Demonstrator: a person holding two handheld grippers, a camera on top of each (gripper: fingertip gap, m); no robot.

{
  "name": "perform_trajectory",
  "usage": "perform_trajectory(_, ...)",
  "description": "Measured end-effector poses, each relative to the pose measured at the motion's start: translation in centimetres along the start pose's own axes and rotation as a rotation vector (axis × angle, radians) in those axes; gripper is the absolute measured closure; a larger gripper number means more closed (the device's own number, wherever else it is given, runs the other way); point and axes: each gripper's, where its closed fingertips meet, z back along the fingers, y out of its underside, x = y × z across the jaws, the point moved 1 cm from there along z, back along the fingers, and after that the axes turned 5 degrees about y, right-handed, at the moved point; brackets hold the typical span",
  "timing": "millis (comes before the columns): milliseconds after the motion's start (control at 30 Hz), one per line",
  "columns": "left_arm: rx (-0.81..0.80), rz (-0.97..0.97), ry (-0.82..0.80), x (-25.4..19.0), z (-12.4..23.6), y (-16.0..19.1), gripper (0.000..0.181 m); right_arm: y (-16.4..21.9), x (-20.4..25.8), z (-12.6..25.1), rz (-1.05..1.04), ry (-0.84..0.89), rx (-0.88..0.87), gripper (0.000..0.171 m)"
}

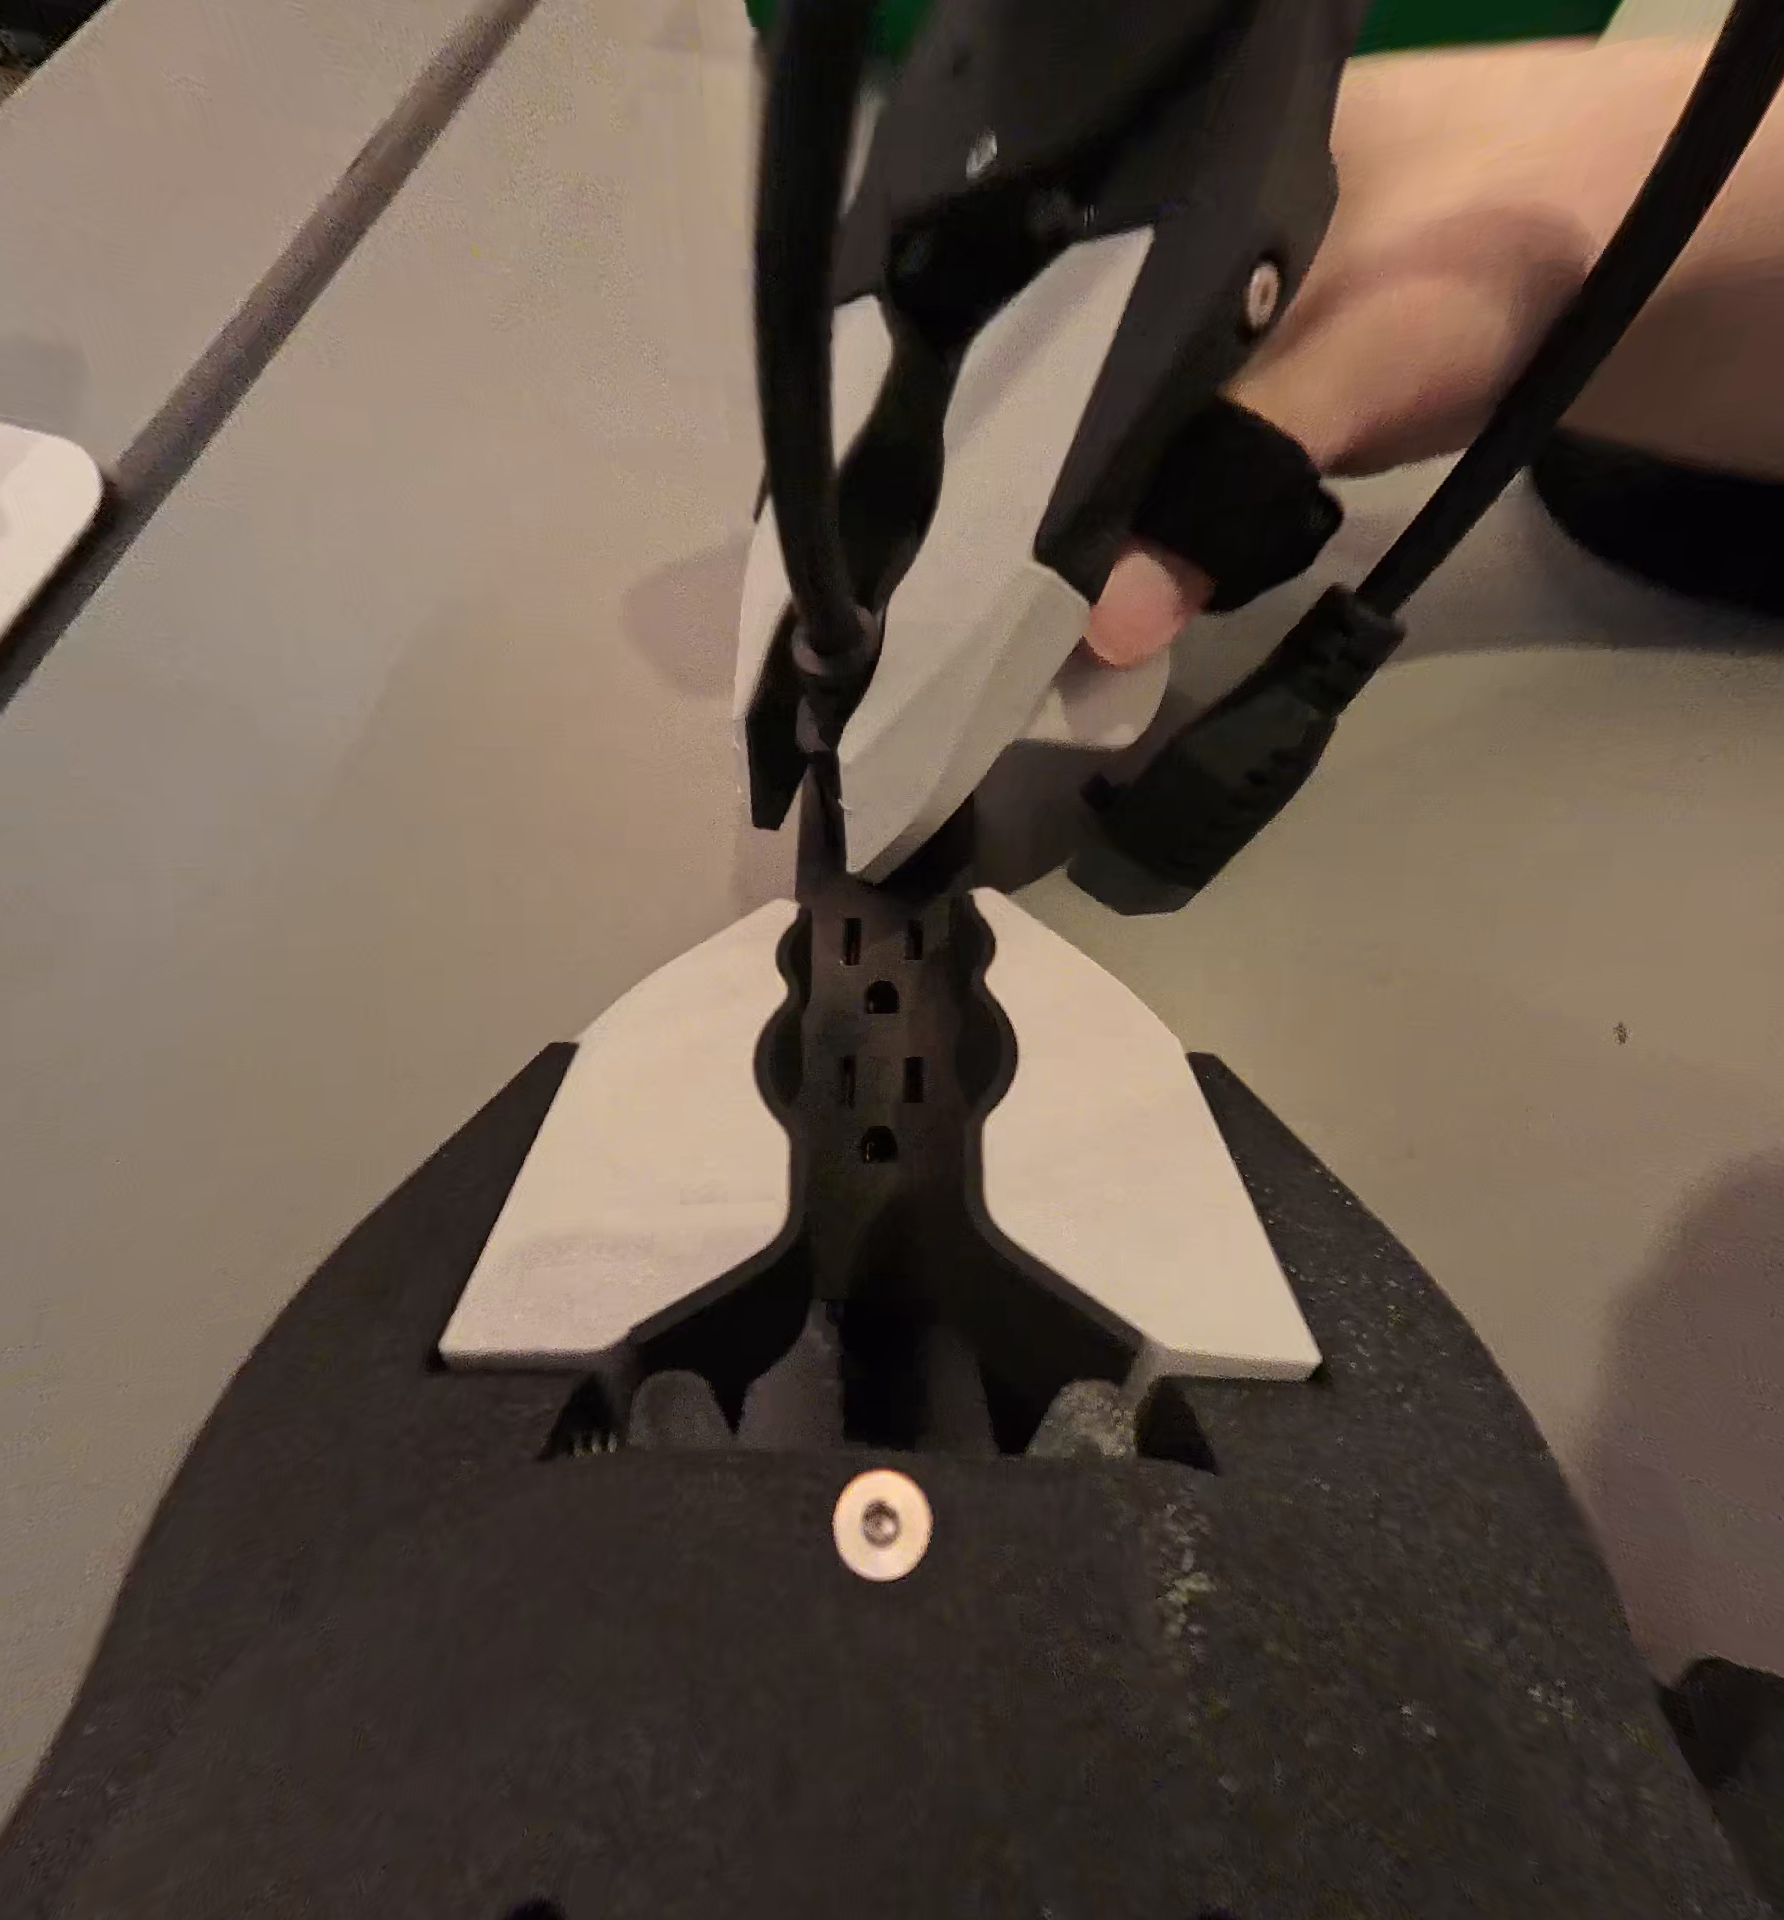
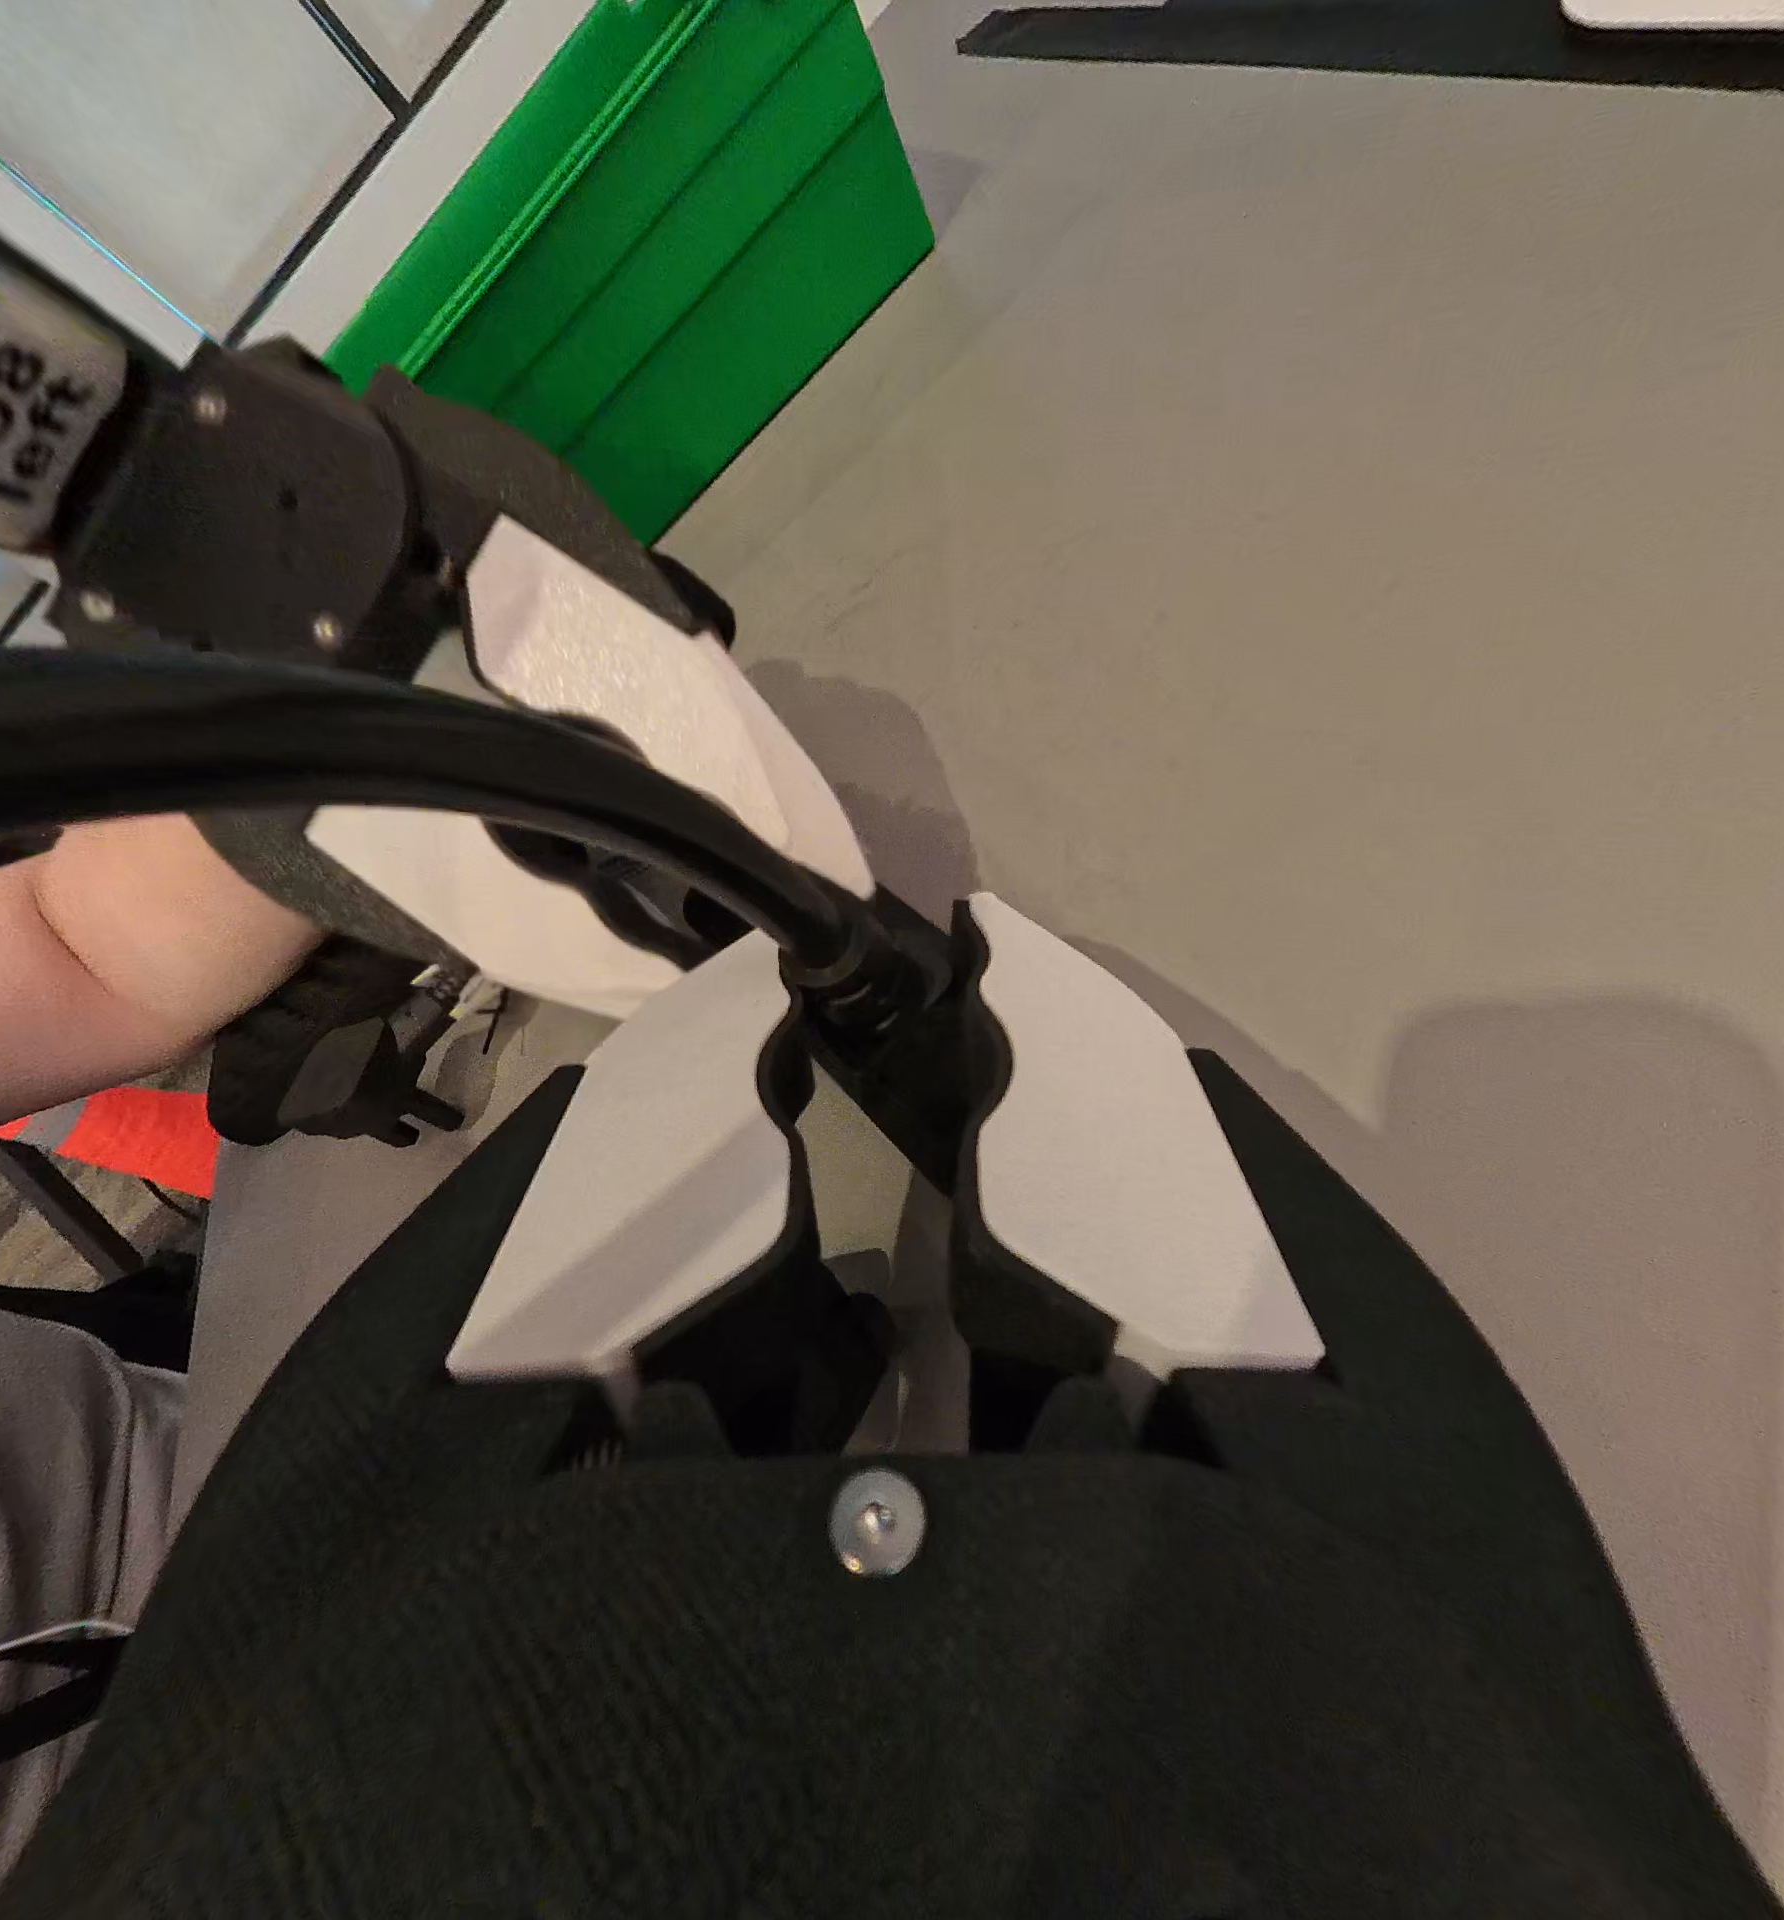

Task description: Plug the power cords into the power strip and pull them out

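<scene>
My left gripper (image 1: 880,935) clamps the power strip (image 1: 880,1049) at frame center; my right gripper (image 2: 872,914) clamps a plug (image 2: 893,997) there.

Your left gripper (image 1: 880,1049) clamps the strip (image 1: 880,1081) on the table (image 1: 348,831), 2 outlets between its fingers. Beyond it your right gripper (image 2: 880,1023) grips a plug (image 2: 893,997); another plug (image 1: 1220,769) hangs to its right.
</scene>
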Motion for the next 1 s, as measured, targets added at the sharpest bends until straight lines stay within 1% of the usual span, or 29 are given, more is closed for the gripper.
perform_trajectory(67,0.021,0.039,0.006,0.2,0.0,0.5,0.16,0.0,0.0,-0.1,0.008,0.007,0.003,0.146)
perform_trajectory(133,0.094,0.041,0.031,0.0,-0.8,1.8,0.16,0.0,0.0,-0.2,0.027,0.022,0.007,0.146)
perform_trajectory(167,0.068,0.04,0.034,-0.1,-0.9,1.6,0.166,0.0,0.1,-0.2,0.034,0.027,0.011,0.147)
perform_trajectory(200,0.061,0.028,0.024,-0.1,-1.1,1.5,0.167,0.1,0.1,-0.2,0.04,0.031,0.014,0.146)
perform_trajectory(333,0.043,-0.025,0.0,-0.4,-1.4,1.4,0.167,0.4,0.3,0.0,0.081,0.048,0.031,0.146)
perform_trajectory(433,0.029,-0.006,0.021,-0.4,-1.5,1.4,0.166,0.4,0.3,0.0,0.126,0.088,0.029,0.147)
perform_trajectory(600,0.025,-0.021,0.015,-0.5,-1.5,1.3,0.168,0.5,0.2,0.2,0.306,0.173,0.021,0.149)
perform_trajectory(800,0.022,-0.021,0.002,-0.5,-1.6,1.2,0.17,0.5,0.3,0.2,0.405,0.205,-0.015,0.149)
perform_trajectory(867,0.005,0.013,-0.002,-0.3,-1.7,1.2,0.165,0.6,0.4,0.3,0.447,0.224,-0.019,0.149)
perform_trajectory(1000,0.001,0.001,0.004,-0.3,-1.7,1.2,0.165,0.6,0.5,0.4,0.453,0.23,-0.033,0.149)
